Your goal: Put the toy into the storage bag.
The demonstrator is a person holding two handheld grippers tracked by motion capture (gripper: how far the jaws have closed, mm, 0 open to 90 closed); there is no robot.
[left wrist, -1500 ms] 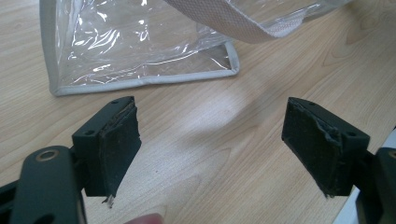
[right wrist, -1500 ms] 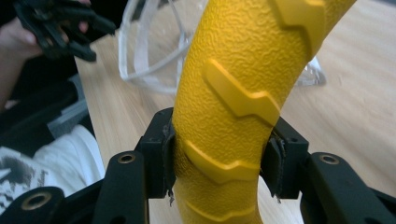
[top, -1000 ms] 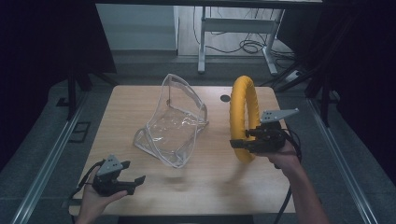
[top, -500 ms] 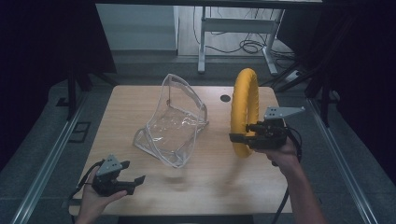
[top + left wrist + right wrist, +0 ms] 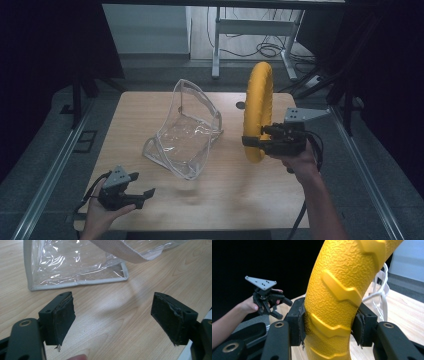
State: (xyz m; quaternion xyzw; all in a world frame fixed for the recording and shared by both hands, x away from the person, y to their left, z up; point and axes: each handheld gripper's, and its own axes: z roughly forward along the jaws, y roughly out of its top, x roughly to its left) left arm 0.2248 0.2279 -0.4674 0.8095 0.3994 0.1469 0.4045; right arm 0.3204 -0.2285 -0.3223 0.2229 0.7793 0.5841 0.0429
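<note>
A yellow ring with a treaded, tyre-like surface [image 5: 258, 107] stands upright above the right side of the table, lifted off the wood. My right gripper [image 5: 252, 141] is shut on its lower part; in the right gripper view both pads press the yellow ring [image 5: 337, 297] from either side. A clear plastic bag with a white trim [image 5: 186, 131] lies open at the table's middle, its corner [image 5: 75, 267] just ahead of my left gripper [image 5: 113, 315]. My left gripper [image 5: 145, 194] stands open near the front left edge with nothing between its jaws.
The wooden table [image 5: 150, 105] has a dark round hole [image 5: 240, 105] at its back, near the ring. Metal rails run along both sides of the table. A desk frame and cables stand on the floor beyond the far edge.
My right gripper has risen with the yellow ring in it, lifting the ring higher above the table. The left gripper and the bag have kept still.
</note>
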